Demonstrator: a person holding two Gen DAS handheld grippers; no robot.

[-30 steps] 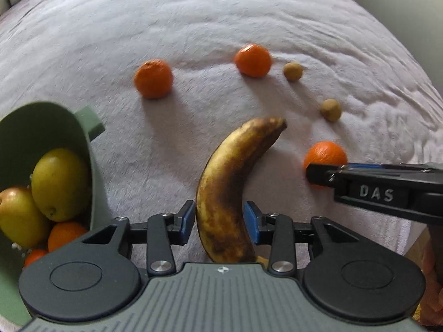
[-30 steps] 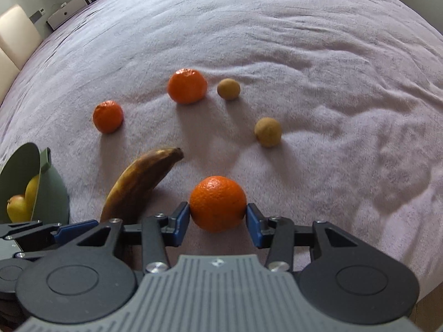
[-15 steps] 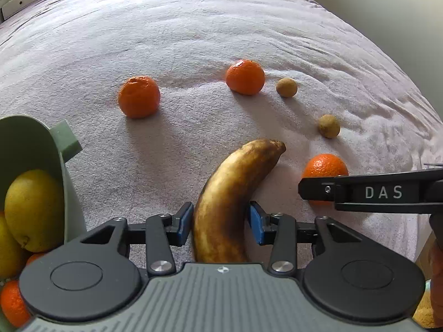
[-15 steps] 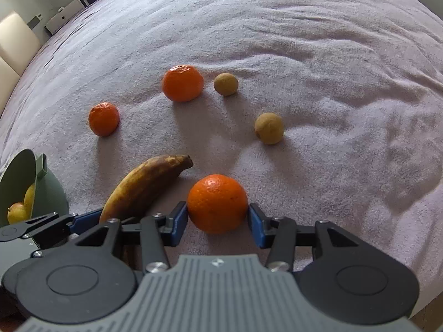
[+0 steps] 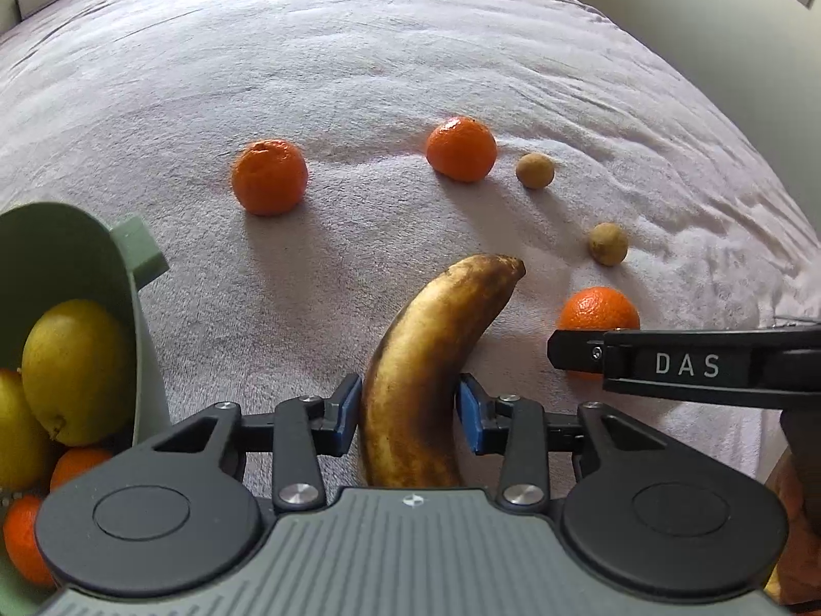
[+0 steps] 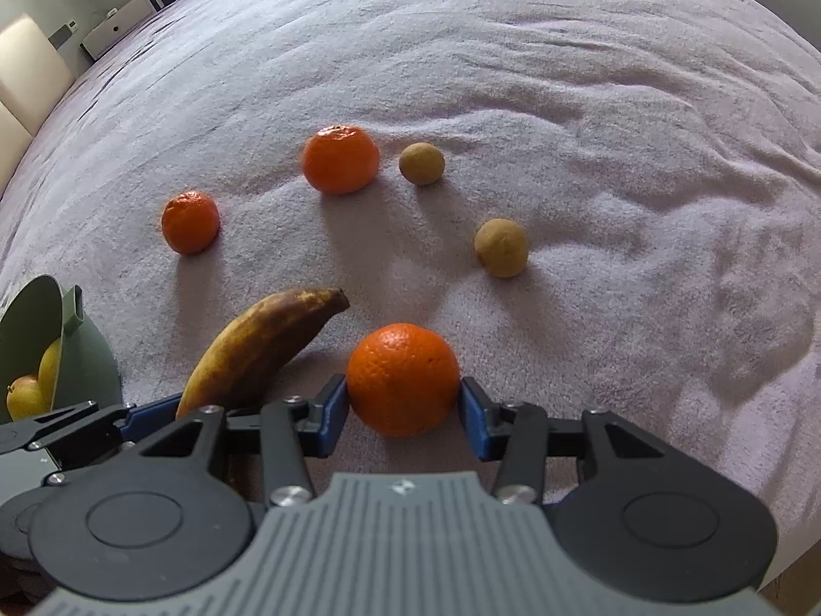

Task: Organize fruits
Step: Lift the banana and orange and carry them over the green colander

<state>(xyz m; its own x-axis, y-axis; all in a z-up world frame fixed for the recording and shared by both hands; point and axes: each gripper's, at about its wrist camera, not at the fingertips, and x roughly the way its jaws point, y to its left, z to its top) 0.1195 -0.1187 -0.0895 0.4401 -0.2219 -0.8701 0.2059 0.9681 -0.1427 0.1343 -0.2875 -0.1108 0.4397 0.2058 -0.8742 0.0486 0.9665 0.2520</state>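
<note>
A wrinkled mauve blanket (image 6: pixel 564 102) fills the view — daylit from the far side. Pale wall (image 5: pixel 667 15) beyond; cream chairs (image 6: pixel 31 82) at left.

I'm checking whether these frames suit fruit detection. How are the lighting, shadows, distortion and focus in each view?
Left wrist view: soft daylight, the fruit shadows fall toward the camera, as under the banana; fisheye bends the cloth into a dome; no glare; sharp.
Right wrist view: same soft light, shadows beneath the near orange and mandarins; edges curve strongly; the background is slightly soft at the rim.

left claw (image 5: pixel 408 413) closing on banana (image 5: pixel 431 364)
</note>
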